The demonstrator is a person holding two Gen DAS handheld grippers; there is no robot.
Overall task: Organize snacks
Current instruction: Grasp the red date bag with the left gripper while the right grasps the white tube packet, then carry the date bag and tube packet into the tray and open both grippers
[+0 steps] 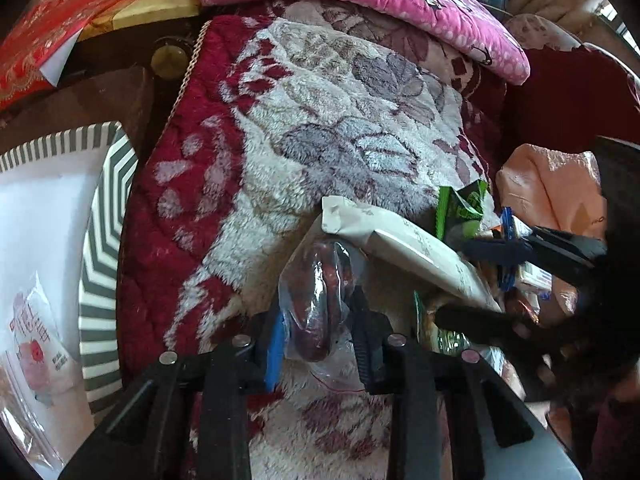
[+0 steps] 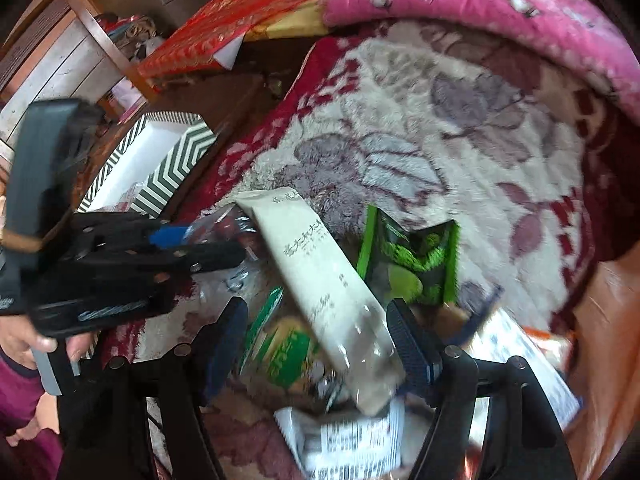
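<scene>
Left wrist: my left gripper (image 1: 316,332) pinches a clear date packet (image 1: 320,296) over the blanket (image 1: 320,120); striped box (image 1: 104,240) at left edge, cut off.
Right wrist: blurred. My right gripper (image 2: 316,344) is spread around the white snack pack (image 2: 320,280) in the pile; lower labels unreadable.

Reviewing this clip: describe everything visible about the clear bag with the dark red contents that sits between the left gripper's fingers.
The clear bag is thin, crinkled see-through plastic holding dark red, glossy, oblong pieces, possibly dried dates. It stands roughly upright between the left gripper fingers, which close on its sides. Its top tucks under the long white packet; its loose lower edge rests on the floral fleece blanket. The right-wrist view shows it only partly, blurred.
</scene>
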